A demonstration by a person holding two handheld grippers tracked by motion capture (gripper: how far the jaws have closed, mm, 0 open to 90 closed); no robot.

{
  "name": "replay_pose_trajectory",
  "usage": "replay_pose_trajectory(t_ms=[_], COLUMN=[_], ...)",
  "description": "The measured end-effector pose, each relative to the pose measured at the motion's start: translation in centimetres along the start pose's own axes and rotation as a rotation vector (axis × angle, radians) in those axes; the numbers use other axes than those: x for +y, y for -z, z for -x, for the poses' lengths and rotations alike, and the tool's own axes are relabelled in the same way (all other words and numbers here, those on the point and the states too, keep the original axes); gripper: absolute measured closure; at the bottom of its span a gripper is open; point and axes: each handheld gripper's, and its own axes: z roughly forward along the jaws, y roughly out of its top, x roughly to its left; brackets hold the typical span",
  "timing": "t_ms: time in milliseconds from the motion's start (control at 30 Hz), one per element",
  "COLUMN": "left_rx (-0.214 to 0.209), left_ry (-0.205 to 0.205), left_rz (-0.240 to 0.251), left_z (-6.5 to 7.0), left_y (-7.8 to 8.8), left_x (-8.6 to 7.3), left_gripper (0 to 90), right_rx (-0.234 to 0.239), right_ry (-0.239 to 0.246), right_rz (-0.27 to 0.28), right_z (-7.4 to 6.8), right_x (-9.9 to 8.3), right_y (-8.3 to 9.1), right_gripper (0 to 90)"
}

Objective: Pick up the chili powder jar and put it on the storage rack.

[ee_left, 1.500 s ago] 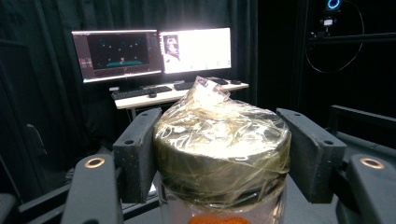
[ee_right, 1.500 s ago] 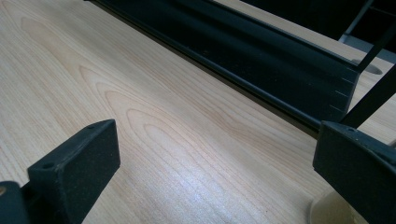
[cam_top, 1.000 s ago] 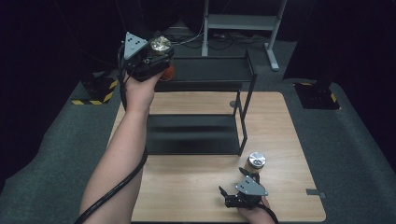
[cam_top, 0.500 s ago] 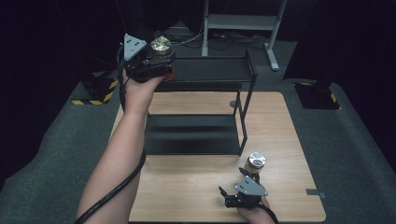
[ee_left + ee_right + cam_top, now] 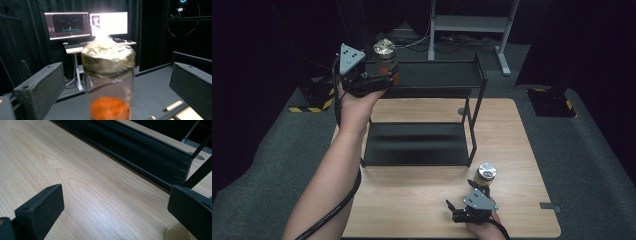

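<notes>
Glass jar (image 5: 108, 82), gold lid, orange contents

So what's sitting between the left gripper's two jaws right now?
In the left gripper view, a jar with a gold lid stands between the open left gripper jaws, clear of both pads.

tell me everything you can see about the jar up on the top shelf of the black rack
The jar is a clear cylinder, glass or plastic by its look, with a shiny gold-coloured lid and an orange mass inside near the bottom of what shows. It stands upright at the left end of the black rack's top shelf. The left gripper has just been opening: its jaws now stand wide on either side of the jar, with a gap at each pad, so nothing visibly grips it.
</notes>
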Motion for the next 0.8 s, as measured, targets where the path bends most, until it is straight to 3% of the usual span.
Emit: replay_pose_trajectory(t_ms=[333,800], left_rx=[-0.02,-0.004], left_ry=[-0.023,-0.055], left_rz=[-0.016,-0.026], left_z=[1.4,3.3], left_y=[2.6,6.9], left_x=[-1.1,-3.7], left_gripper=[0.3,0.3], right_rx=[0.001,0.0], right_ry=[0.004,0.011], right_rz=[0.0,-0.001], right_z=[0.0,-0.1], right_x=[0.0,0.0], right_y=[0.0,0.0], right_gripper=[0.0,0.0])
